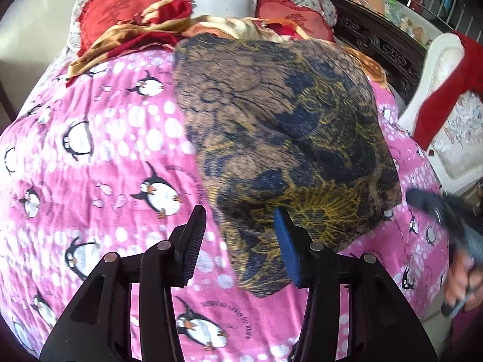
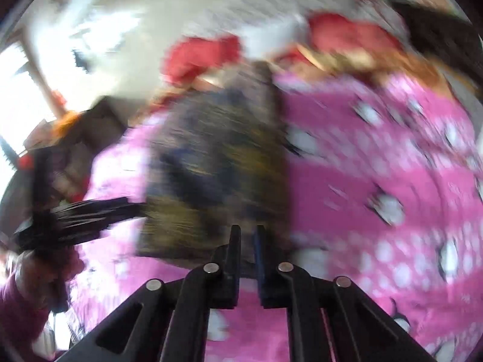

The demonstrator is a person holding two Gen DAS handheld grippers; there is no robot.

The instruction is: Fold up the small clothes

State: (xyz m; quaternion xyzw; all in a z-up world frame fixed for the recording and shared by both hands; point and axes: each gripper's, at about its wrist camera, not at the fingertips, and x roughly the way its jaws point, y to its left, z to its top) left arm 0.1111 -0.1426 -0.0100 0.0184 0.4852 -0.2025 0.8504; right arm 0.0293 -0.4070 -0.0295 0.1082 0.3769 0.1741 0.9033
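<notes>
Brown-and-navy floral knit garment [image 1: 280,138]: folded into compact block on pink penguin-print bedsheet [image 1: 99,138]; squaring possibly left. Left gripper [image 1: 238,220]: jaws apart, empty. Right gripper [image 2: 247,235]: nearly closed, grip unclear.

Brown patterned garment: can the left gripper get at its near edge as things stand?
Probably yes. The left gripper is open, with the near corner of the garment lying between its fingers on the pink blanket. Nothing covers that edge, and the right gripper is off to the side.
</notes>
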